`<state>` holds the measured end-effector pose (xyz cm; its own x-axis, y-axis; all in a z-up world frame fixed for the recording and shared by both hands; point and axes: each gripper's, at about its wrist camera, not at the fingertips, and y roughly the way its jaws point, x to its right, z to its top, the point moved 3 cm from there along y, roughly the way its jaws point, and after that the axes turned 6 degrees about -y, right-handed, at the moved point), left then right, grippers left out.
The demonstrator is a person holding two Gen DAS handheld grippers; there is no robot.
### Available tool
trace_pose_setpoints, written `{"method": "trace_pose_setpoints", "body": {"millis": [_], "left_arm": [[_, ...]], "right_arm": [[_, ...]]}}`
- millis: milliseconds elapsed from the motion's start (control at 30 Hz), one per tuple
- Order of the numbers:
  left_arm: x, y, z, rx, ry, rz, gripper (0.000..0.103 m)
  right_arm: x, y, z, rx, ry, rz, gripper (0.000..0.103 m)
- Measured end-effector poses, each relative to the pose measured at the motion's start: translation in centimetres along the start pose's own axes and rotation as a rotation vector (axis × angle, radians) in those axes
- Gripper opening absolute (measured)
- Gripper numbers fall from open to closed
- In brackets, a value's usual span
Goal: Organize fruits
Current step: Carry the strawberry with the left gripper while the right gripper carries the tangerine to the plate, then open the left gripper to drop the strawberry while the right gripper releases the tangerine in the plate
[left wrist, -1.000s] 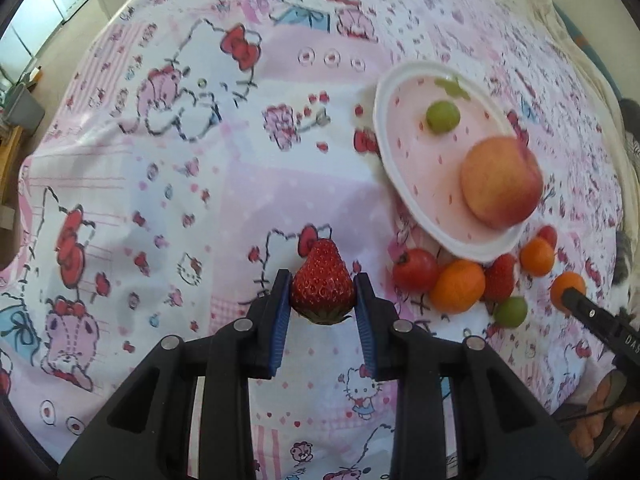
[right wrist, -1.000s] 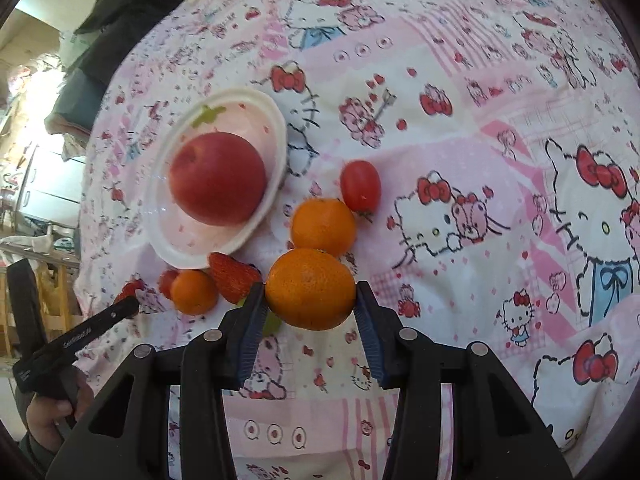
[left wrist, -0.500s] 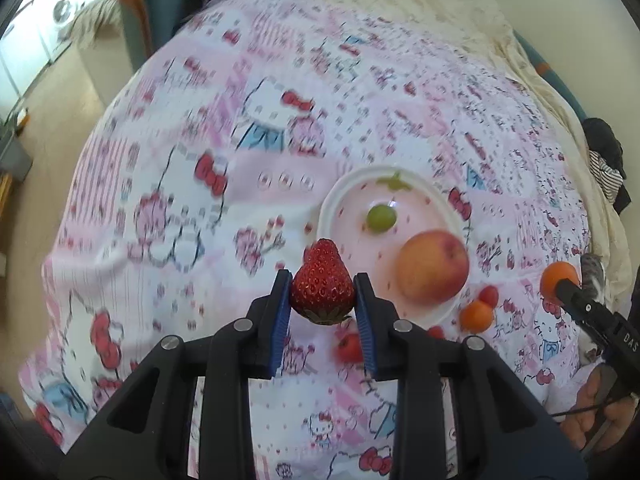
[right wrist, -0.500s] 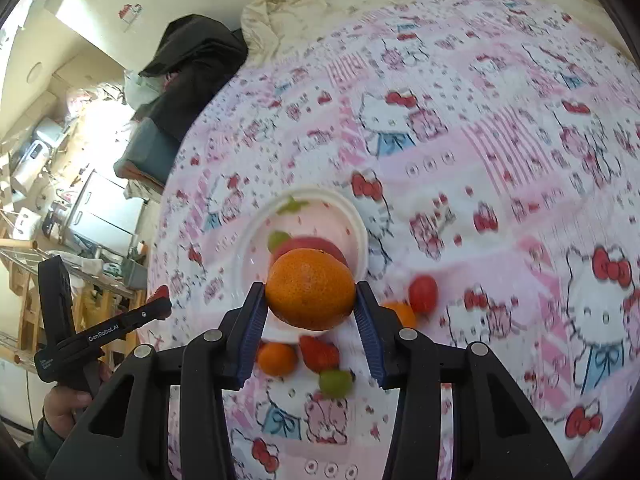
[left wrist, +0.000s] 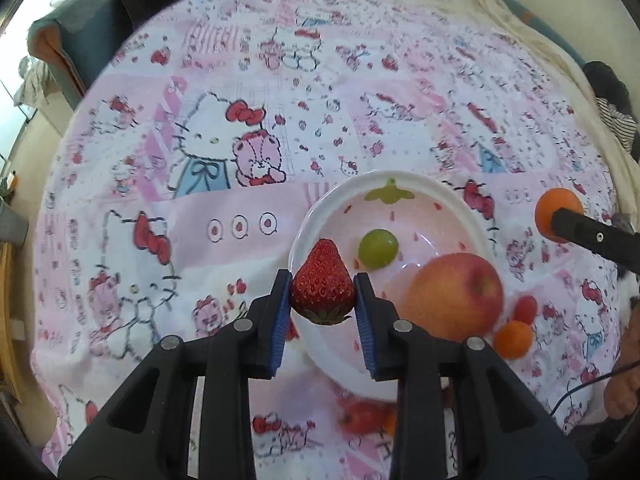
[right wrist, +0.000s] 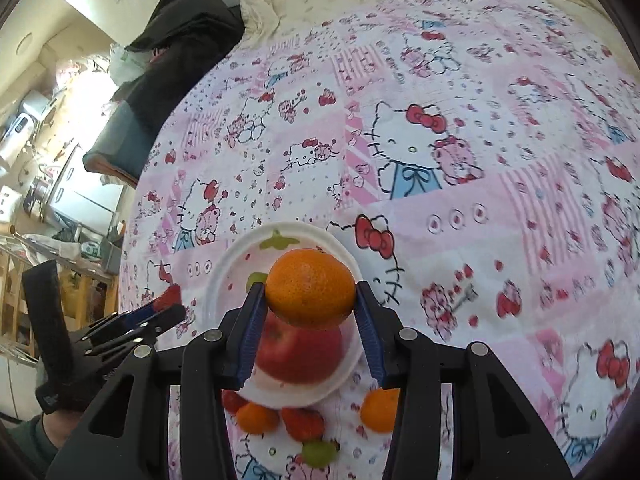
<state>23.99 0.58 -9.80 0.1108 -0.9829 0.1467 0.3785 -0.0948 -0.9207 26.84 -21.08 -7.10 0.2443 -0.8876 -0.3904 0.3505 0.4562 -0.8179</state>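
Note:
My left gripper [left wrist: 322, 298] is shut on a red strawberry [left wrist: 322, 282], held above the near-left rim of the white plate [left wrist: 424, 185]. In the plate lie a green grape [left wrist: 378, 248] and a large apple [left wrist: 454, 296]. My right gripper [right wrist: 310, 300] is shut on a mandarin [right wrist: 310, 288], hanging over the same plate [right wrist: 240, 252], with the apple [right wrist: 300, 354] below it. In the left wrist view the mandarin [left wrist: 558, 210] and a right finger show at the right edge. The right wrist view shows the left gripper [right wrist: 160, 312] at the left.
Loose fruit lies on the cartoon-print cloth [left wrist: 200, 240] beside the plate: a small mandarin [left wrist: 513, 339], a cherry tomato [left wrist: 525, 309], a strawberry [right wrist: 304, 422], another mandarin [right wrist: 380, 404], a grape [right wrist: 318, 452]. Dark clothing [right wrist: 180, 40] lies at the far edge.
Both grippers have risen and carried their fruit from the loose pile to above the plate. The cloth looks farther away in both views. Neither grip has altered.

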Motion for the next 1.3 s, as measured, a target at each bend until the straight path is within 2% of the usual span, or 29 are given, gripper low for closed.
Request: {"method": "trace_pose_setpoints", "body": {"millis": [200,467,600,1000,1067,1133,1167,1200,1233,1300], "left_arm": [[0.7,2.8,0.4,-0.044,0.024,-0.016,0.027],[1.0,3.9,0.3,-0.064,0.035,-0.020,0.027],[0.9,4.0,0.5,-0.049,0.037,-0.015,0.027],[0.9,4.9,0.0,-0.090,0.035,-0.021,0.028],[1.0,4.9,-0.2,-0.092,0.041,-0.027,0.037],[1.4,4.5,-0.2,-0.073,0.055,-0.034,0.059],[1.5,4.3,-0.2,-0.057,0.064,-0.031,0.062],[1.8,4.0,-0.2,-0.038,0.076,-0.012,0.070],[1.9,3.8,-0.2,-0.026,0.087,0.001,0.073],[2.3,3.4,-0.1,-0.006,0.107,0.009,0.073]], "right_arm": [[1.6,4.1,0.0,-0.084,0.050,0.022,0.046],[2.6,7.0,-0.5,-0.141,0.077,0.032,0.046],[2.8,7.6,-0.4,-0.151,0.093,0.052,0.047],[2.8,7.3,-0.3,-0.128,0.113,0.074,0.049],[2.7,7.2,-0.2,-0.125,0.113,0.074,0.051],[2.6,7.1,-0.1,-0.121,0.110,0.074,0.059],[2.6,7.0,-0.1,-0.119,0.110,0.073,0.062],[2.5,7.0,-0.1,-0.117,0.112,0.072,0.070],[2.5,6.8,-0.1,-0.109,0.113,0.073,0.073],[2.2,6.6,0.0,-0.103,0.103,0.075,0.073]]}}
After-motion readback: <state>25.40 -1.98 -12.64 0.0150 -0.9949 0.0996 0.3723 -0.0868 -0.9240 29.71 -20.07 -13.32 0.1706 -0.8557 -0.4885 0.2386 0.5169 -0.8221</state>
